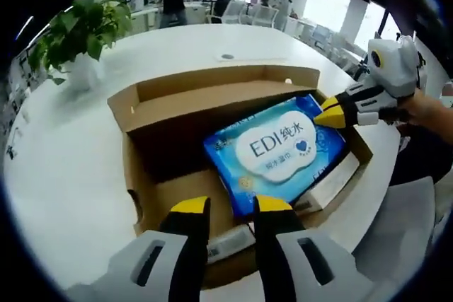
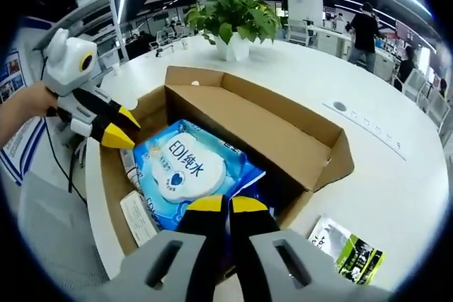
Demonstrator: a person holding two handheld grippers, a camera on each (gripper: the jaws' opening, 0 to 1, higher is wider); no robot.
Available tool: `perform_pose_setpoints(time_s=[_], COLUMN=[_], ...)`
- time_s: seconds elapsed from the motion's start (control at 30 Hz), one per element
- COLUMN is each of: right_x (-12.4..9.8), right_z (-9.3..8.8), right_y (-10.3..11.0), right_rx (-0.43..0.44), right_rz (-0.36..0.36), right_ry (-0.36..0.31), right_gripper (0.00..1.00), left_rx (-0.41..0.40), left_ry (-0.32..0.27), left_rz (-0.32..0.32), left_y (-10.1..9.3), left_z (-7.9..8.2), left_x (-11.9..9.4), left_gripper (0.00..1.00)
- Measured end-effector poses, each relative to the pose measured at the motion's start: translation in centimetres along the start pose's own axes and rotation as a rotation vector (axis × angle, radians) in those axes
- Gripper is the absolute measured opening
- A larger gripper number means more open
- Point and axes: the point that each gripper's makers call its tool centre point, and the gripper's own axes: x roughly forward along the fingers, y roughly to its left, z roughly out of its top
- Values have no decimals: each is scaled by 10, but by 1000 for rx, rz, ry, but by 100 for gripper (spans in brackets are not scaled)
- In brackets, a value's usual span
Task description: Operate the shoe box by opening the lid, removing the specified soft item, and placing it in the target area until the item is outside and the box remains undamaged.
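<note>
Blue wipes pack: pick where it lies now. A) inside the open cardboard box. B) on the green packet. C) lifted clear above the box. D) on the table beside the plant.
A: the blue wipes pack lies inside the open cardboard box, the box walls standing around it, with the right claw at its edge and the left claw at its near end.
</note>
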Motion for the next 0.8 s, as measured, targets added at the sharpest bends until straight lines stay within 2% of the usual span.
perform_pose_setpoints(time_s=[0.33, 0.57, 0.8], right_x=[1, 1, 2], right_z=[-1, -1, -1], right_y=[-1, -1, -1], right_rx=[13, 18, 52], right_rz=[-2, 1, 2], right_ry=[0, -3, -6], right_gripper=[0, 0, 0], left_rx=[-54, -141, -205], left_ry=[69, 88, 95], left_rz=[-65, -144, -148], left_y=[-5, -17, -15], left_z=[-9, -10, -9], left_x=[21, 30, 34], left_gripper=[23, 21, 15])
